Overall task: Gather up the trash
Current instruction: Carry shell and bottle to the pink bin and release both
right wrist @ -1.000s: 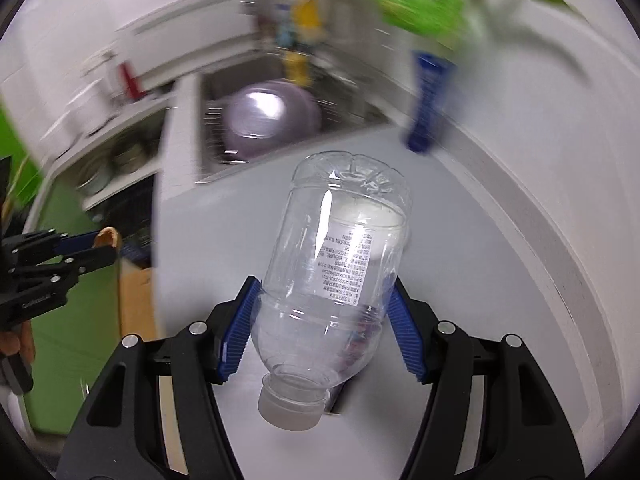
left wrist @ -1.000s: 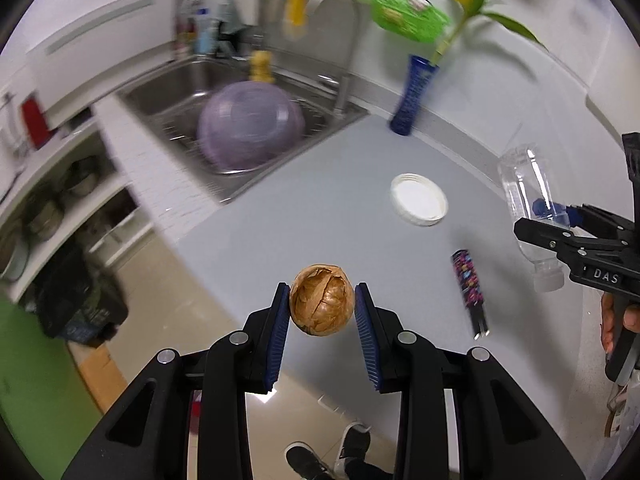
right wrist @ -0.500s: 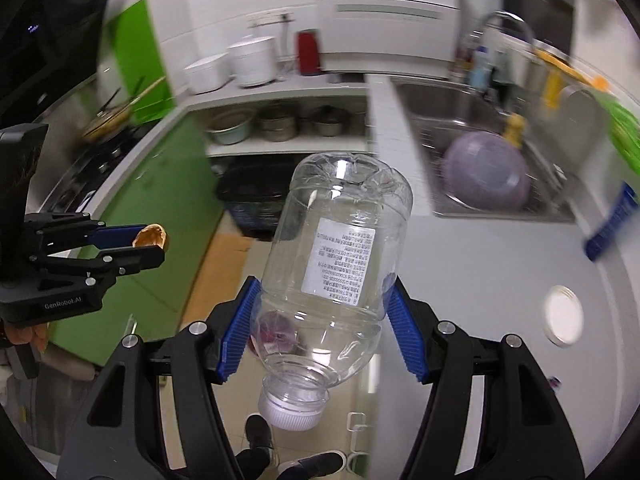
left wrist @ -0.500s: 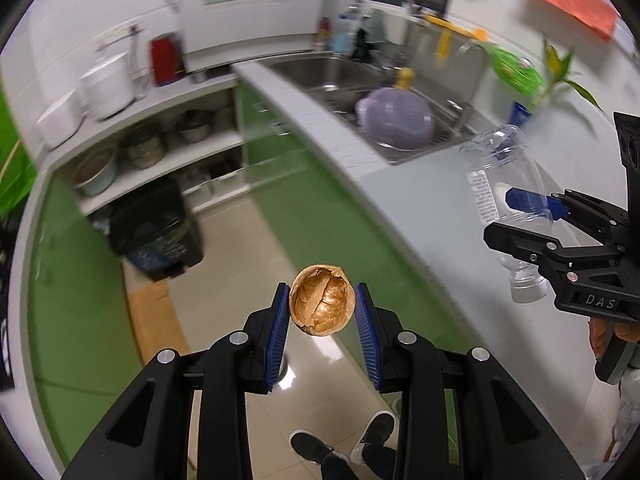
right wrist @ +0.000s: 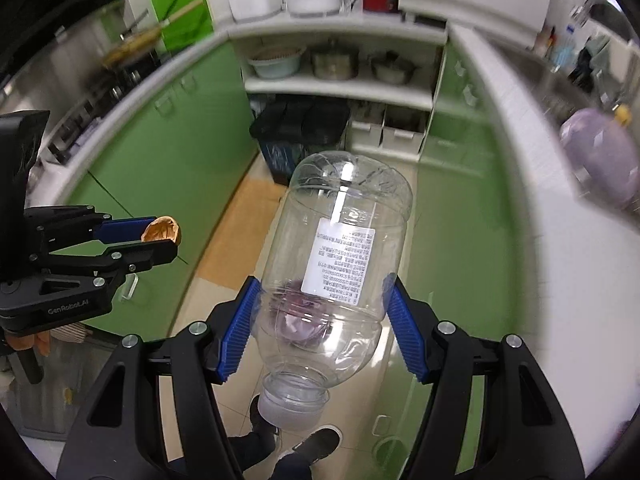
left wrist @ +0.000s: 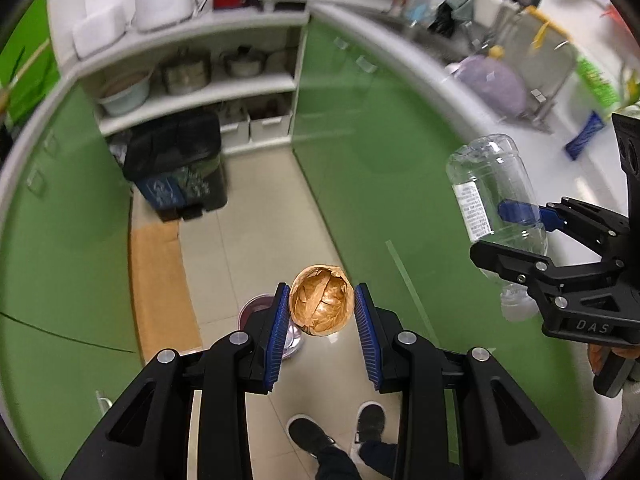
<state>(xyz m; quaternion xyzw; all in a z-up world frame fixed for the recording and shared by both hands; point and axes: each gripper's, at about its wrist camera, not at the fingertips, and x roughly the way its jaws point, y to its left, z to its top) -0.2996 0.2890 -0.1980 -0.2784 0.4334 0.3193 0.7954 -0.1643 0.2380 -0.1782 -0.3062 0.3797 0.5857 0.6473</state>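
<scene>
My left gripper (left wrist: 322, 310) is shut on a crumpled brown paper ball (left wrist: 322, 306), held over the kitchen floor. My right gripper (right wrist: 322, 320) is shut on a clear plastic bottle (right wrist: 340, 264) with a white label, its neck pointing down towards me. Each gripper shows in the other's view: the right gripper with the bottle (left wrist: 496, 208) at the right, the left gripper with the ball (right wrist: 160, 230) at the left. A black trash bin (left wrist: 176, 164) stands on the floor below the open shelves; it also shows in the right wrist view (right wrist: 300, 128).
Green cabinets (left wrist: 380, 152) line both sides of a narrow tiled floor. A small round pink-rimmed bowl (left wrist: 256, 312) sits on the floor under the left gripper. A brown mat (left wrist: 160, 288) lies to the left. The sink with a purple bowl (left wrist: 492, 84) is on the right counter. My shoes (left wrist: 340, 432) are below.
Both grippers have swung away from the counter towards the floor and the black bin, still holding the paper ball and the bottle. The bin now appears nearer.
</scene>
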